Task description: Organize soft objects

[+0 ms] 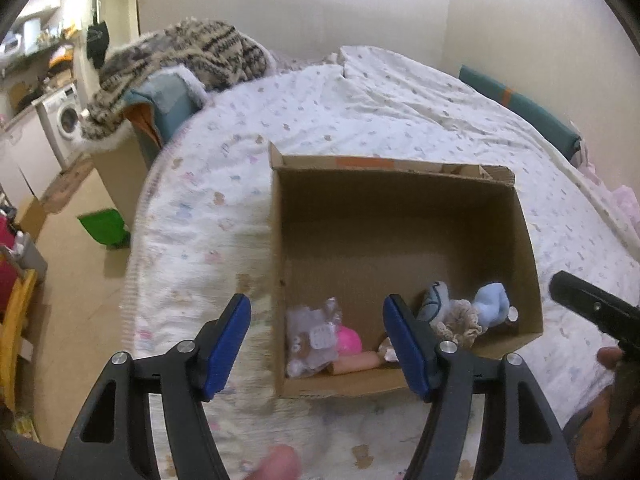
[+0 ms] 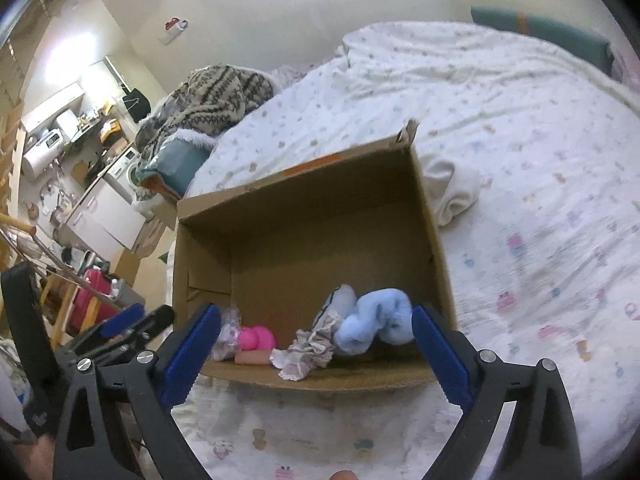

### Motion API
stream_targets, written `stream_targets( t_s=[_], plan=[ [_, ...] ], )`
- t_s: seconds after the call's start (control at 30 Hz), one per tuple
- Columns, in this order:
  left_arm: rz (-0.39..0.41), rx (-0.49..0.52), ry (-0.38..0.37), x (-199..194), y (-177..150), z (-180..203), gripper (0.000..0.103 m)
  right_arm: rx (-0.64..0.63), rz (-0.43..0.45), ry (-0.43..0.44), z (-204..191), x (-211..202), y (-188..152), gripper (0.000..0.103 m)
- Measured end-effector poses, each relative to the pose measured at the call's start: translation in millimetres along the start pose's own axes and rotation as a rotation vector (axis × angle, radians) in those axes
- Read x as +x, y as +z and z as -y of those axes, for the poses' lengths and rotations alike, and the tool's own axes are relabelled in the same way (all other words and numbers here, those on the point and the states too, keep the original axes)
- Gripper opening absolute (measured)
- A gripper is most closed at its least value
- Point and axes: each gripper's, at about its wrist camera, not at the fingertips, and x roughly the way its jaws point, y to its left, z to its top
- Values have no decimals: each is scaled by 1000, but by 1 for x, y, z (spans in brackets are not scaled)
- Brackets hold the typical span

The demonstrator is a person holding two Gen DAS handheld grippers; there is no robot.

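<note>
An open cardboard box [image 1: 400, 216] [image 2: 304, 216] sits on the bed. Along its near wall lie a light blue plush [image 1: 493, 303] [image 2: 376, 326], a beige lacy cloth [image 1: 458, 322] [image 2: 310, 350], a pink ball [image 1: 348, 341] [image 2: 256, 338], a pale bagged toy [image 1: 312, 332] and a tan roll [image 1: 356, 364] [image 2: 251, 357]. My left gripper [image 1: 318, 346] is open and empty, above the box's near left corner. My right gripper [image 2: 316, 354] is open and empty, above the box's near wall. A rolled white cloth [image 2: 454, 190] lies on the bed right of the box.
The bed has a white printed duvet [image 1: 360, 120] [image 2: 520, 140]. A patterned knit blanket [image 1: 180, 64] [image 2: 216, 100] is heaped at its far left. A teal cushion [image 1: 520, 100] lies along the wall. A green bin [image 1: 105, 226], a washing machine [image 1: 66, 118] and clutter stand on the floor at left.
</note>
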Motion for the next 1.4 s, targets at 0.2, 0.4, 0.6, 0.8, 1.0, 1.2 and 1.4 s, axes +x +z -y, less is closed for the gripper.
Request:
stream_targets(
  t_s=[0.2,0.4,0.6,0.8,1.0,1.2,1.4],
  plan=[
    [44,-20,-14,-28,-10,-10,94,0,53,-41,2,-27,-15,103],
    [48,-14,-43,-48,-26,-12,102,-29,84,-96,-7,-42,-32,103],
    [47,-9,-28,-60,-37,-15,102,-86,95,-137,-23,-47,-48,103],
    [15,-17,-17,-65,-53,-19,102,-108,81,-174,-30,-44,-57,103],
    [16,-26,-5,-59,-56,-19,102,-138,76,-203,-35,-35,-59,103],
    [-1,-52,-27,-49,-53,-20,102,-175,64,-224,-39,-25,-61,103],
    [1,-42,-27,-42,-51,-18,102,-191,53,-225,-42,-20,-62,103]
  ],
)
